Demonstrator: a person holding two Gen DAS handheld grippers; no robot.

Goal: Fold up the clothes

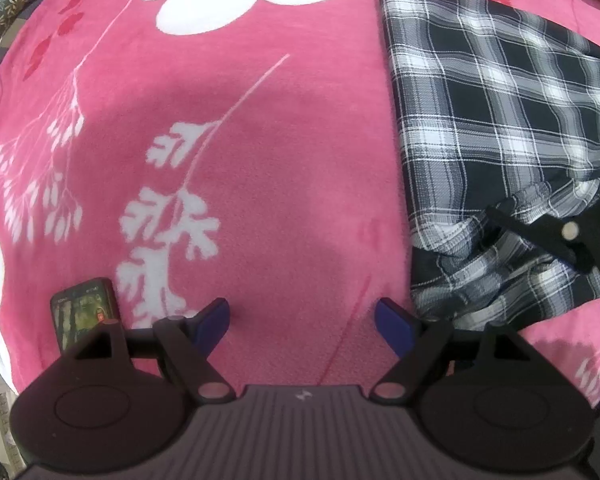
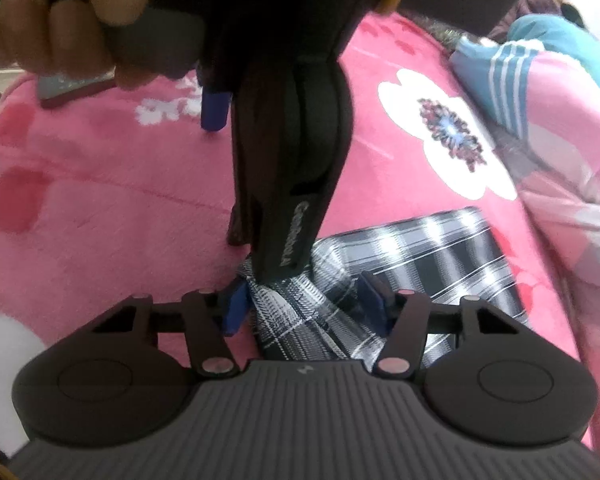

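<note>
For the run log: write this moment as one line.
stage: gathering cloth | left gripper: open, empty, over pink blanket | right gripper: bunched plaid garment between jaws, grip unconfirmed | phone: on blanket

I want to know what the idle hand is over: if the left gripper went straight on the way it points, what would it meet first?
Most likely the bare pink floral fleece blanket. The left gripper has open, empty jaws, and the black-and-white plaid garment lies off to its right, though depth is unclear.
</note>
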